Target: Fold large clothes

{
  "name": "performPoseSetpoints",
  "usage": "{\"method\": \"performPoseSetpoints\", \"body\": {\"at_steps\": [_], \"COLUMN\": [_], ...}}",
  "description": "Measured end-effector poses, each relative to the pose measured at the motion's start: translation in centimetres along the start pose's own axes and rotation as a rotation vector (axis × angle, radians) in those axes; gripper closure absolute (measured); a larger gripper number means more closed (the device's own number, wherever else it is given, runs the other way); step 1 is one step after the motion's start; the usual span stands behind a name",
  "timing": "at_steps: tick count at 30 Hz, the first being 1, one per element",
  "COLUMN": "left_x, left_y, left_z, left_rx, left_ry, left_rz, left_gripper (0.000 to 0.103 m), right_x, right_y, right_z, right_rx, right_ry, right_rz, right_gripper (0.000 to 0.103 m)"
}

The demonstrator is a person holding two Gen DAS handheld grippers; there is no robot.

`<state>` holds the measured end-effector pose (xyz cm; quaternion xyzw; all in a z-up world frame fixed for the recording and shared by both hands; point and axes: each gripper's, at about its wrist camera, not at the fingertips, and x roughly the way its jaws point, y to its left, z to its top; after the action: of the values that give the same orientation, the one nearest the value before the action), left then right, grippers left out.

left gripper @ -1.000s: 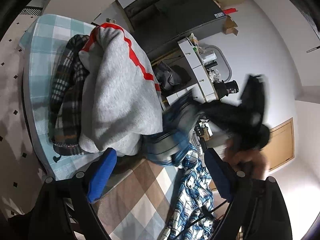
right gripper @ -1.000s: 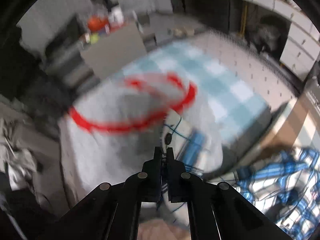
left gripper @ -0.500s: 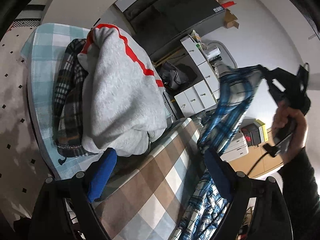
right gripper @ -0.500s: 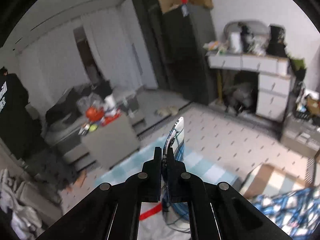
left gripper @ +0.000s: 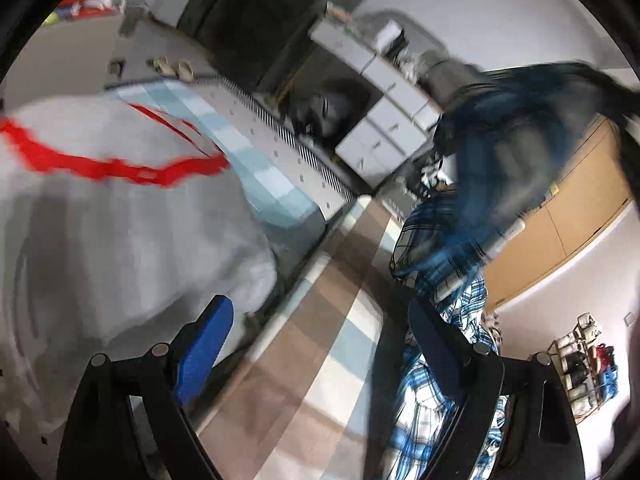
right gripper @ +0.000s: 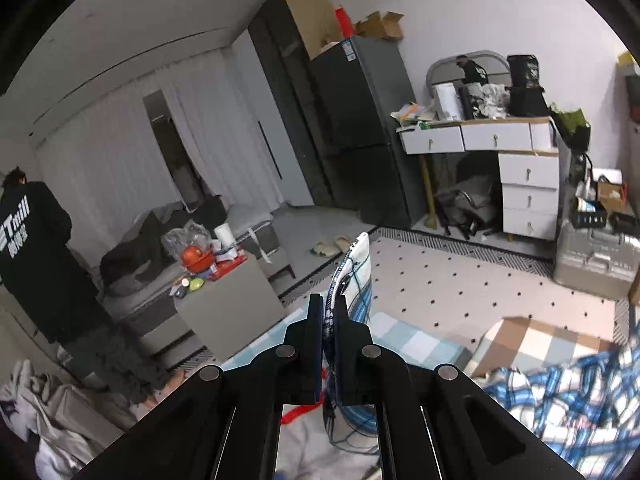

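Note:
A blue and white plaid shirt [left gripper: 436, 364] hangs from the upper right down onto the brown checked table cover [left gripper: 304, 344]. My left gripper [left gripper: 320, 328] is open, blue pads apart, empty, just above the table with the shirt beside its right finger. My right gripper [right gripper: 329, 312] is shut on an edge of the plaid shirt [right gripper: 354, 272], held high; the rest of the shirt [right gripper: 568, 396] lies at lower right. It appears blurred in the left wrist view at upper right.
A grey sweatshirt with red stripe [left gripper: 104, 208] is heaped on a light blue checked surface [left gripper: 260, 176] left of the table. A white drawer desk [right gripper: 520, 176], fridge [right gripper: 360, 120], low cabinet [right gripper: 224, 304] and a person in black [right gripper: 36, 256] stand around.
My right gripper has lifted the shirt edge higher and steadied. My left gripper has swung right and lower toward the table; its view is now blurred and the hanging shirt has shifted.

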<state>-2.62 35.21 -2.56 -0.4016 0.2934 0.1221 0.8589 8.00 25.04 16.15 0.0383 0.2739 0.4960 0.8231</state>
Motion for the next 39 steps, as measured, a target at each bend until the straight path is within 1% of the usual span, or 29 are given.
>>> {"method": "performPoseSetpoints", "body": {"at_steps": [1,3,4,6,8,9,10,12,15,16,18,20,22,24,27,30,31,32,33,34,35,37,38,39], "left_x": [1.7,3.5,3.9,4.1,3.9,4.0,4.3,4.8,5.3,5.6,6.0,6.2,6.0,6.3,6.8,7.3,7.6,7.8,8.3,8.7,9.0,9.4,9.2,8.9], "left_y": [-0.1,0.1,0.1,0.5,1.2,1.7,1.9,1.6,1.3,1.3,0.6,0.3,-0.4,-1.3,-5.1,-10.6,-12.5,-13.8,-16.1,-17.5,-19.3,-21.8,-22.1,-22.1], "left_z": [0.4,0.6,0.6,0.2,-0.6,-1.1,-1.4,-1.3,-1.0,-1.0,-0.5,0.3,1.6,2.4,4.1,5.4,5.5,5.5,5.3,5.0,4.6,3.8,3.5,3.2], "left_rx": [-0.032,-0.094,-0.122,-0.178,-0.228,-0.272,-0.301,-0.329,-0.368,-0.388,-0.408,-0.424,-0.422,-0.402,-0.317,-0.197,-0.165,-0.14,-0.099,-0.076,-0.039,0.031,0.051,0.077], "left_ry": [0.045,0.114,0.13,0.157,0.169,0.193,0.224,0.254,0.291,0.305,0.323,0.318,0.291,0.271,0.271,0.262,0.261,0.264,0.279,0.287,0.298,0.312,0.303,0.29], "left_rz": [-0.007,-0.09,-0.138,-0.253,-0.397,-0.484,-0.535,-0.535,-0.566,-0.583,-0.579,-0.577,-0.565,-0.56,-0.55,-0.545,-0.545,-0.548,-0.558,-0.564,-0.562,-0.556,-0.557,-0.551], "left_gripper": [0.017,0.017,0.017,0.017,0.017,0.017,0.017,0.017,0.017,0.017,0.017,0.017,0.017,0.017,0.017,0.017,0.017,0.017,0.017,0.017,0.017,0.017,0.017,0.017], "right_x": [-0.4,-1.5,-1.8,-2.3,-2.7,-2.8,-2.9,-3.1,-3.2,-3.2,-3.4,-3.9,-4.6,-5.7,-7.8,-10.6,-11.7,-13.3,-14.4,-15.7,-17.6,-20.0,-21.6,-22.6], "right_y": [-0.2,-0.5,-0.7,-1.3,-1.6,-1.8,-1.8,-1.4,-0.7,-0.4,0.0,0.3,0.3,0.0,-1.9,-4.5,-5.3,-6.4,-7.1,-8.2,-10.2,-13.6,-16.6,-18.7], "right_z": [-0.3,-1.3,-1.7,-2.2,-2.3,-2.2,-2.2,-2.3,-3.0,-3.3,-3.9,-4.4,-4.6,-4.3,-3.2,-2.3,-2.3,-2.5,-2.7,-3.0,-3.7,-5.0,-6.5,-7.6], "right_rx": [0.001,-0.016,-0.016,-0.013,-0.024,-0.02,-0.018,-0.042,-0.072,-0.082,-0.107,-0.123,-0.129,-0.127,-0.072,0.02,0.05,0.076,0.091,0.117,0.172,0.281,0.377,0.443], "right_ry": [0.001,0.002,0.008,0.022,0.022,0.022,0.025,0.019,0.017,0.025,0.028,0.027,0.009,-0.03,-0.108,-0.198,-0.229,-0.272,-0.3,-0.331,-0.375,-0.429,-0.46,-0.473], "right_rz": [0.003,-0.001,-0.003,-0.011,-0.013,-0.012,-0.006,-0.003,0.0,0.014,0.02,0.032,0.025,0.004,-0.037,-0.087,-0.096,-0.127,-0.15,-0.17,-0.21,-0.264,-0.309,-0.329], "right_gripper": [0.099,0.099,0.099,0.099,0.099,0.099,0.099,0.099,0.099,0.099,0.099,0.099,0.099,0.099,0.099,0.099,0.099,0.099,0.099,0.099,0.099,0.099,0.099,0.099]}}
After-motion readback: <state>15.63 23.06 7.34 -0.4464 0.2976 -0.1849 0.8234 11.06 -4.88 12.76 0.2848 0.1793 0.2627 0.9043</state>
